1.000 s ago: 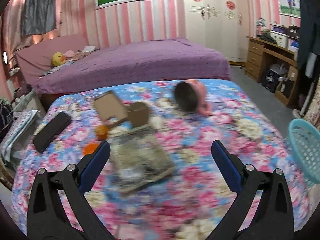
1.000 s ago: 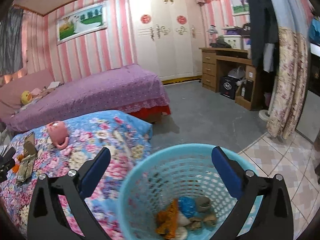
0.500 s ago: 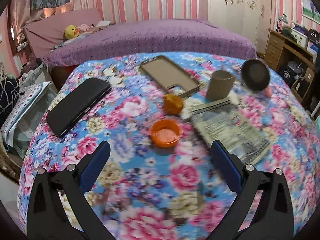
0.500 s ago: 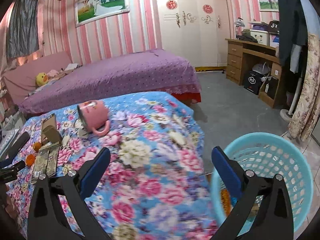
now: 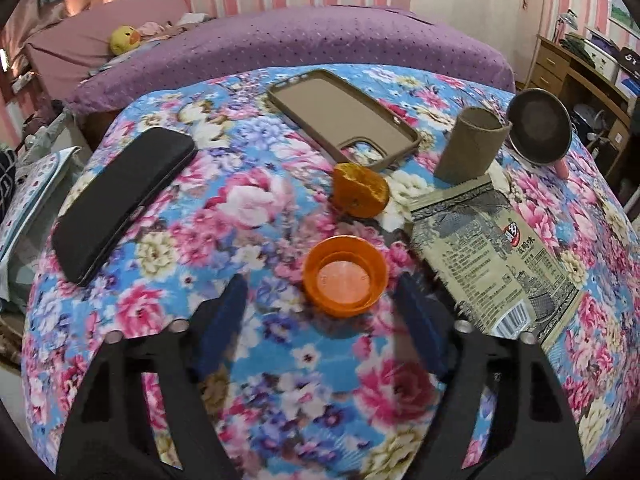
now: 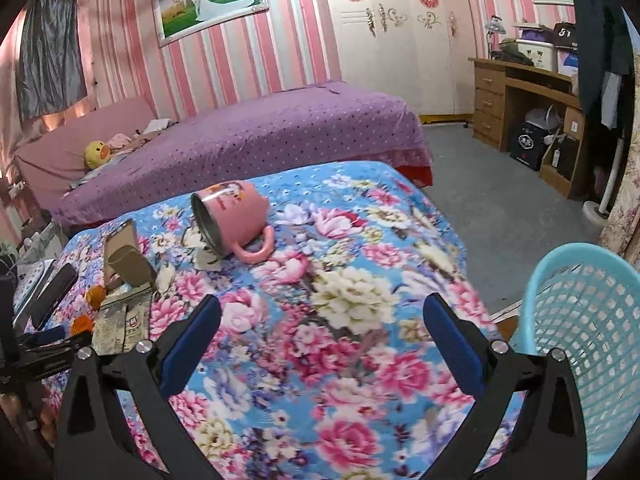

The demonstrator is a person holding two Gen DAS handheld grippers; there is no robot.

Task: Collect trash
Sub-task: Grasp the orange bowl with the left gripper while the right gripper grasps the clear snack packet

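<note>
An orange bottle cap lies open side up on the floral tablecloth. My left gripper is open, its blue fingers either side of the cap and just short of it. Beyond lie an orange peel, a flattened printed wrapper and a cardboard tube. My right gripper is open and empty above the table's right part. The light blue trash basket stands on the floor at the right. The wrapper and peel show small at the left.
A black phone and a brown phone case lie on the table's far left. A pink mug lies on its side mid-table. A purple bed stands behind, a wooden desk at the right.
My left gripper has swung left and down to the orange cap, and its fingers have narrowed. My right gripper has moved from over the basket to above the table.
</note>
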